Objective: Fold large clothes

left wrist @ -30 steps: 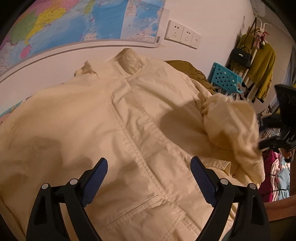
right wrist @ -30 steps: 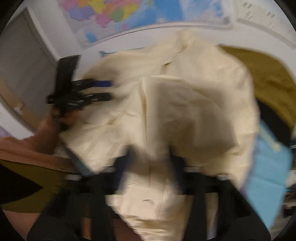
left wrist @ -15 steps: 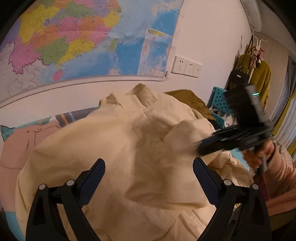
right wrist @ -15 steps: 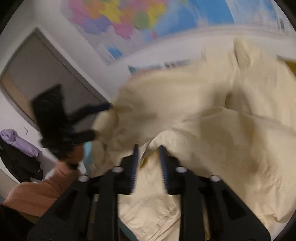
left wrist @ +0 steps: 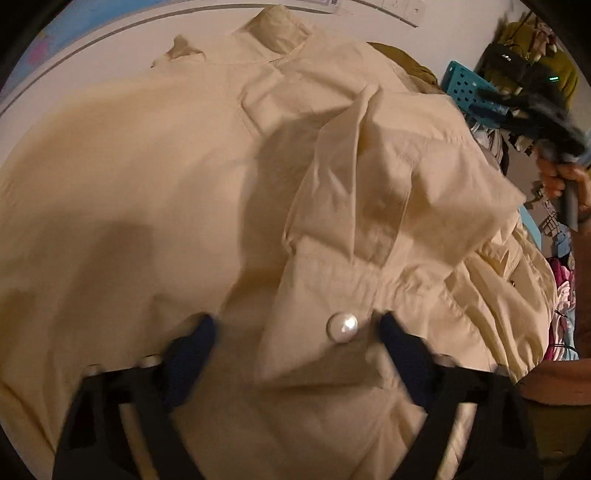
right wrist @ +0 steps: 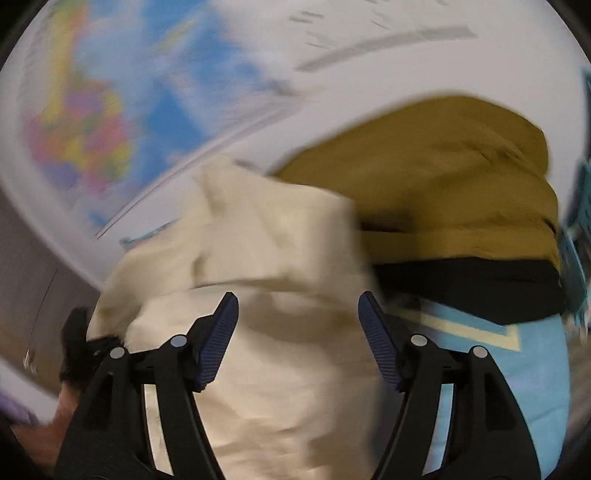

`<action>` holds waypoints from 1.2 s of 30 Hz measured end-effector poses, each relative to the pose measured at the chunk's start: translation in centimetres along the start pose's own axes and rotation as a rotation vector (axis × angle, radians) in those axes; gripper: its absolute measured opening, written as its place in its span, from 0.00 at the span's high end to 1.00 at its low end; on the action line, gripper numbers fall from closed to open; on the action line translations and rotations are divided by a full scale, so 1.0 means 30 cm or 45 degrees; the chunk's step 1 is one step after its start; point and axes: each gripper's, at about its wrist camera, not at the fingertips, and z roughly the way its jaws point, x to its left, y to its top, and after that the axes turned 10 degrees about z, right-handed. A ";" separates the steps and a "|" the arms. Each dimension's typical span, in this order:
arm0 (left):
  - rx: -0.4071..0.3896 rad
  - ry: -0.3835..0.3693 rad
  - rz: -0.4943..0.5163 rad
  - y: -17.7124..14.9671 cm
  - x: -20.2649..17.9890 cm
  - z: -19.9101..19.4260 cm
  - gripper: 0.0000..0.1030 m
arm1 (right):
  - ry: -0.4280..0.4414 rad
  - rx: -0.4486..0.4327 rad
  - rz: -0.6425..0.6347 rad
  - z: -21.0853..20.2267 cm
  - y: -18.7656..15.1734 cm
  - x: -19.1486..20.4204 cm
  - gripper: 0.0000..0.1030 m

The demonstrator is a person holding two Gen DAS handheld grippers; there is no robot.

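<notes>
A large cream shirt (left wrist: pixel 155 177) lies spread out, collar (left wrist: pixel 277 26) toward the wall. Its right sleeve (left wrist: pixel 373 192) lies folded across the front, and the cuff with a white button (left wrist: pixel 342 327) sits between my left fingers. My left gripper (left wrist: pixel 295 347) is open just above the cuff, holding nothing. My right gripper (right wrist: pixel 298 332) is open and empty over the shirt (right wrist: pixel 266 332), which is blurred in the right wrist view. The right gripper also shows in the left wrist view (left wrist: pixel 532 107), raised at the far right, away from the shirt.
A mustard garment (right wrist: pixel 443 177) and a black one (right wrist: pixel 472 288) lie stacked to the right on a light blue cover (right wrist: pixel 532 387). A teal basket (left wrist: pixel 465 88) and hanging clothes (left wrist: pixel 554 62) stand at the far right. A wall map (right wrist: pixel 110 110) hangs behind.
My right gripper let go of the sleeve, opened and pulled away to the right. The sleeve now lies across the shirt front. My left gripper dropped low over the cuff.
</notes>
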 end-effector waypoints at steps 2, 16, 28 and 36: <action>-0.021 -0.039 0.009 0.011 0.008 -0.008 0.67 | 0.010 0.045 0.031 0.046 0.021 -0.041 0.39; -0.092 0.314 -0.004 0.068 0.138 -0.176 0.53 | -0.030 -0.055 0.049 -0.009 0.163 -0.122 0.97; 0.011 0.186 -0.036 0.076 0.142 0.002 0.23 | -0.187 -0.228 0.012 -0.063 0.068 -0.092 0.62; -0.068 0.272 -0.023 0.135 0.143 0.013 0.62 | 0.099 0.011 -0.461 0.036 -0.180 0.266 0.54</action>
